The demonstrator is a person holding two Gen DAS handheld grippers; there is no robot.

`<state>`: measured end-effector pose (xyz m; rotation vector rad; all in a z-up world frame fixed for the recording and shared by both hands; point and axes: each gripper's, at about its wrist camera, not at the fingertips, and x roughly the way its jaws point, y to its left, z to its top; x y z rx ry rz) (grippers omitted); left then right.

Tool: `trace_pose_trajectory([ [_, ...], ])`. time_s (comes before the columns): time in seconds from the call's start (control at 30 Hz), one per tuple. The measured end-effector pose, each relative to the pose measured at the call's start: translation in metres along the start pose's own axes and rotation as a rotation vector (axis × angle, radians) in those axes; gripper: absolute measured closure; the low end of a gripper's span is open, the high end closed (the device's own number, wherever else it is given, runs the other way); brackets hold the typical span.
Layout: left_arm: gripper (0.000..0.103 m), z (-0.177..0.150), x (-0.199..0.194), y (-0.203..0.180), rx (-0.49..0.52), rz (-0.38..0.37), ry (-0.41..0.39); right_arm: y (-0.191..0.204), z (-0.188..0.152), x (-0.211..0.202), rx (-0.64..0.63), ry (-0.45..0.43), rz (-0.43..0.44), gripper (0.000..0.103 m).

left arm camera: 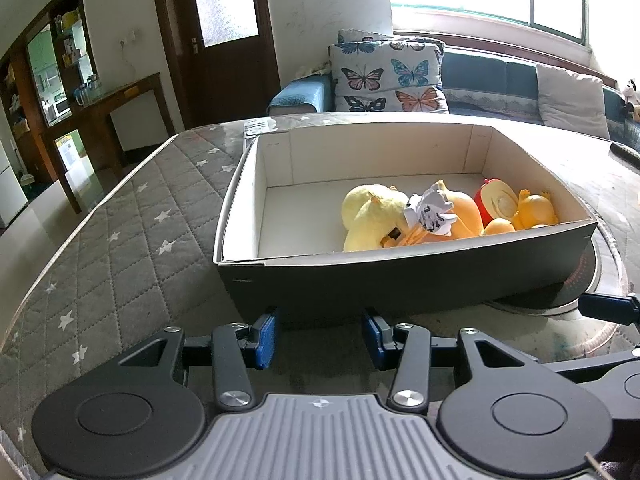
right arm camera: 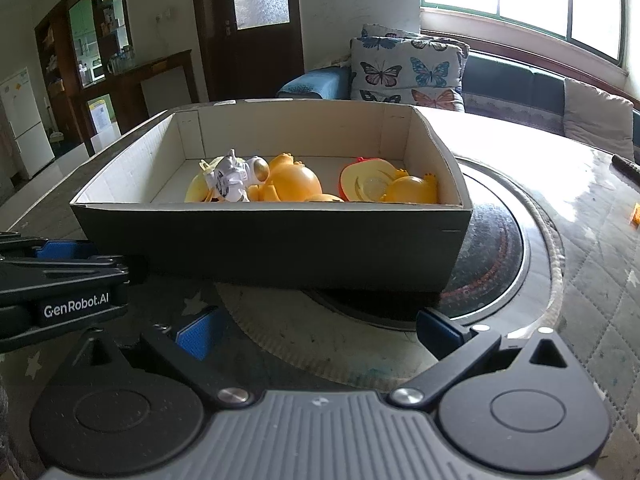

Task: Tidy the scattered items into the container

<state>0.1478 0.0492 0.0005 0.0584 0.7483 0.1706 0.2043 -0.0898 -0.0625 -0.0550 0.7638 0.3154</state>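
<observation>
Box point(left arm camera: 400, 276) mid-worktop, toys point(left arm camera: 440, 212) inside | our left fingers point(left arm camera: 319, 336) and right fingers point(right arm camera: 316, 334) wide, empty | risk: we miss the orange scrap point(right arm camera: 635, 214) at the right edge.

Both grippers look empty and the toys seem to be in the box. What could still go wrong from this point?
The box sits partly over a round inset in the table, so a nudge from either open gripper, left or right, might tip or slide it. A small orange piece lies on the table at the right edge of the right wrist view; it could be missed. The white figure lies on top of the pile and may topple.
</observation>
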Motion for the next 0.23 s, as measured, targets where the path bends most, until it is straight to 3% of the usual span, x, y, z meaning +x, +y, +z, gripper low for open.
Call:
trace_pose_trajectory([
  [0.23, 0.059, 0.0013, 0.0022, 0.0, 0.0, -0.005, -0.008, 0.0012, 0.0027, 0.0035, -0.002, 0.002, 0.003, 0.0],
])
